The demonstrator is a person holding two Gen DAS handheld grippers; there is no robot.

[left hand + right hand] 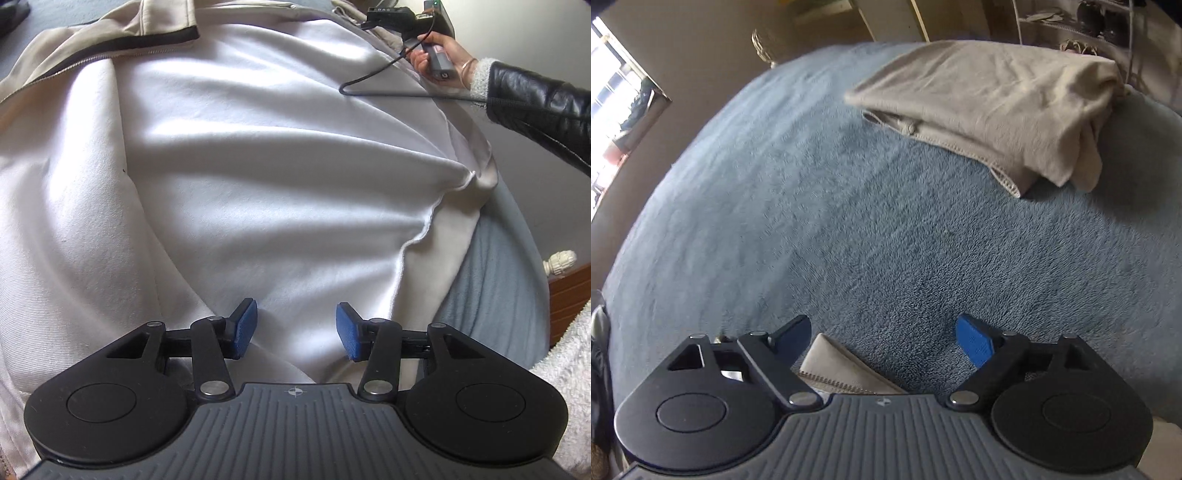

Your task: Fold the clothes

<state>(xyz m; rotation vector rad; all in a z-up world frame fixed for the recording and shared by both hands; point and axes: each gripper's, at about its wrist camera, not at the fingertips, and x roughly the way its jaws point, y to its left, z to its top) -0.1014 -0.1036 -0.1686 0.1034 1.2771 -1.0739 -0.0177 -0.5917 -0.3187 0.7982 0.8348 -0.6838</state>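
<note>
The white zip garment (229, 155) lies spread on the blue blanket (849, 221), directly under and ahead of the left tongs (295, 328), whose jaws stand half-open just above the cloth, gripping nothing. A beige folded piece (990, 110) sits well ahead of the right tongs (882, 343), wide and empty, a zip corner (834, 365) just below. Folding seems barely begun; next, probably, pinch an edge.

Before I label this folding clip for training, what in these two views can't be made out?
- White garment, left wrist view: its lower edge is hidden behind the left gripper; its full shape is cut off by the frame.
- Folded beige garment, right wrist view: its type is unclear, since the layers hide one another.
- Zippered fabric, right wrist view: mostly covered by the right gripper.
- Shelf items, right wrist view: blurred and too small.
</note>
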